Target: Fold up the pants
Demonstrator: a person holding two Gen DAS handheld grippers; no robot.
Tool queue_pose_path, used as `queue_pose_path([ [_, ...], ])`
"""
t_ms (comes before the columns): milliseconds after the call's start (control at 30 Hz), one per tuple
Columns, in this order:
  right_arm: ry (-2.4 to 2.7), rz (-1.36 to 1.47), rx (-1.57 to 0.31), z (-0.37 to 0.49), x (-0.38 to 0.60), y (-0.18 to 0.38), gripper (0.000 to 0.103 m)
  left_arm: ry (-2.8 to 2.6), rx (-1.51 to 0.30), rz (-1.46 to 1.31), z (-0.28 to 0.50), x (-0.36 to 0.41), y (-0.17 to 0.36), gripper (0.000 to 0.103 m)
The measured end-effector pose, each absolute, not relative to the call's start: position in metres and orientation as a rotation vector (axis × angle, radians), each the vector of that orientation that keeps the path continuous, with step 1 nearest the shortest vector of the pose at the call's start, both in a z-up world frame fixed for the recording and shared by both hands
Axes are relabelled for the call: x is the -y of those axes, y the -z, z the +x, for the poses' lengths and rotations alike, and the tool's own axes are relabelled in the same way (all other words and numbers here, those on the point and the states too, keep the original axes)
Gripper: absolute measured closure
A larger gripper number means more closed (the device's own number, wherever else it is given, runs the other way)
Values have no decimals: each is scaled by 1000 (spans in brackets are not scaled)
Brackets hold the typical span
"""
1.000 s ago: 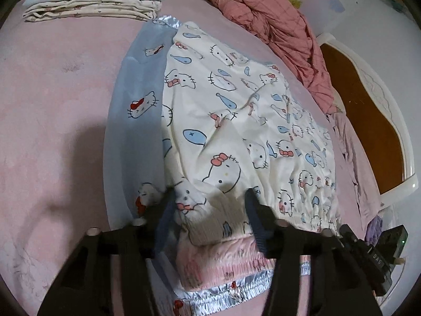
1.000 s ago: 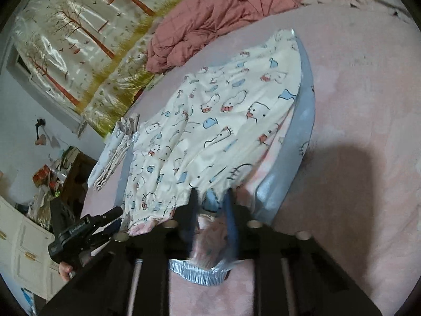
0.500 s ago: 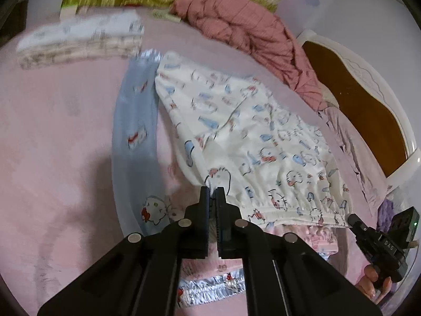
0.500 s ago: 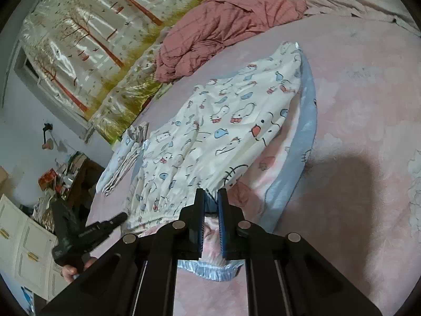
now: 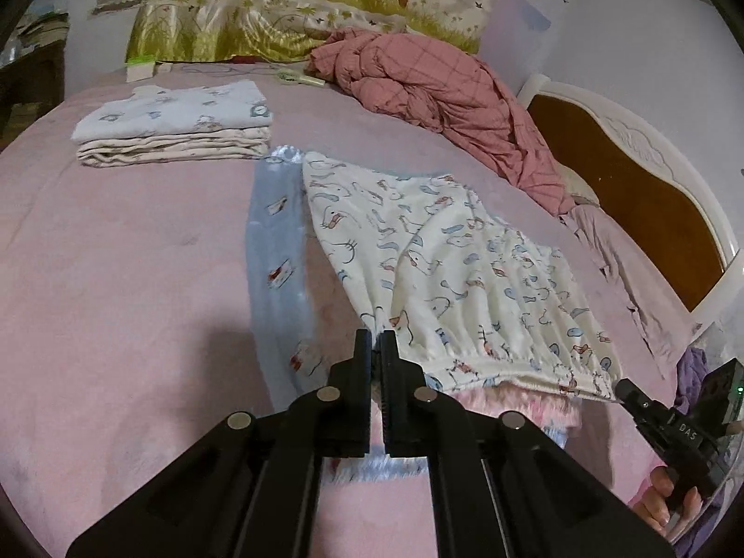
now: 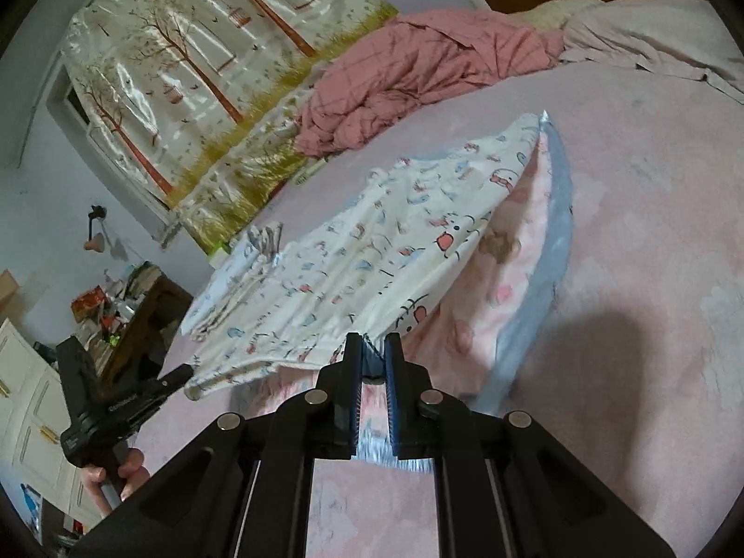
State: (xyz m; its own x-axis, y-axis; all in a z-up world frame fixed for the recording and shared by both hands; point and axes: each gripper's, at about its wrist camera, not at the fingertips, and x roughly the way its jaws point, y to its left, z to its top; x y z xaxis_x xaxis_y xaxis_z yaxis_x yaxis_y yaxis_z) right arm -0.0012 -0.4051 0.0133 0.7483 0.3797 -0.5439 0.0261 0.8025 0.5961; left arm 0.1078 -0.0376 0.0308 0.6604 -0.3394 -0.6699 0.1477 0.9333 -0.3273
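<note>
White pants [image 5: 465, 279] with a cartoon cat and fish print lie spread on the pink bed [image 5: 116, 279]. Their elastic waistband end is raised off the bed. My left gripper [image 5: 376, 339] is shut on the near left waistband corner. In the right wrist view my right gripper [image 6: 372, 344] is shut on the other corner of the pants [image 6: 348, 269], and the waistband hangs stretched between the two. The right gripper [image 5: 625, 388] also shows at the edge of the left wrist view, and the left gripper [image 6: 179, 374] in the right wrist view.
Under the pants lie a pink garment [image 5: 525, 407] and a light blue one [image 5: 274, 251]. A stack of folded clothes [image 5: 176, 125] sits at the far left, with a crumpled red checked quilt [image 5: 441, 93] behind. The wooden headboard [image 5: 627, 195] stands to the right.
Both grippers have shut on the waistband corners and risen. The waist end of the white pants has lifted off the pink garment, and more of the room shows beyond the bed.
</note>
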Motion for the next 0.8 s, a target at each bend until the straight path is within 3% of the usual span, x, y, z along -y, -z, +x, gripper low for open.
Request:
queue_pose_path([
  [500,-164,511,-618,-99,380,-57,94,248,-786,-219,16,36,-29,100],
  [800,-167,496,-709,-127,376,-32,94,205,-808,-187,-10,42,-6,100],
])
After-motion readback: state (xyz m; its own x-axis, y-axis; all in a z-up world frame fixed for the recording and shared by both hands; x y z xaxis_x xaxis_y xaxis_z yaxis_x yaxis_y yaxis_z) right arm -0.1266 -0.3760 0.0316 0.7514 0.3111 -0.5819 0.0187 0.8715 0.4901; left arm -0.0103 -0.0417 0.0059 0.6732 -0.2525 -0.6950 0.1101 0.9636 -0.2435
